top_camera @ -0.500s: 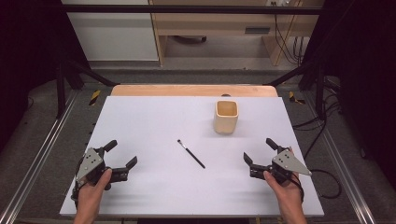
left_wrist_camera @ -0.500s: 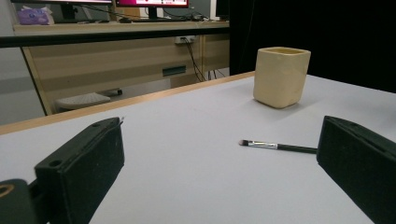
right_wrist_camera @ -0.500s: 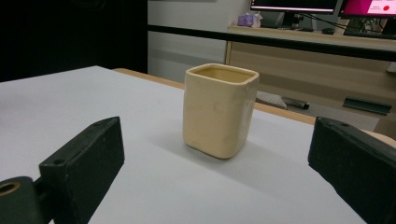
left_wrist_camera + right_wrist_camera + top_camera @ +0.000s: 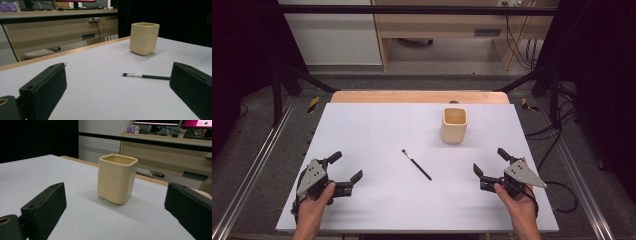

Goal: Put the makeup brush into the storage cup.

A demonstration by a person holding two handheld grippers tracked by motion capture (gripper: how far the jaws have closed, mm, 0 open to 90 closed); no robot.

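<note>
Your grippers (both jaws apart, empty) flank the makeup brush, lying diagonally, bristles toward your left gripper; right gripper faces the cup.

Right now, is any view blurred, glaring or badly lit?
High view: even light, soft focus, dark surroundings, no glare on the table. Left gripper view: brush sharp, cup casts a soft shadow. Right gripper view: cup crisp, near jaws slightly blurred.
</note>
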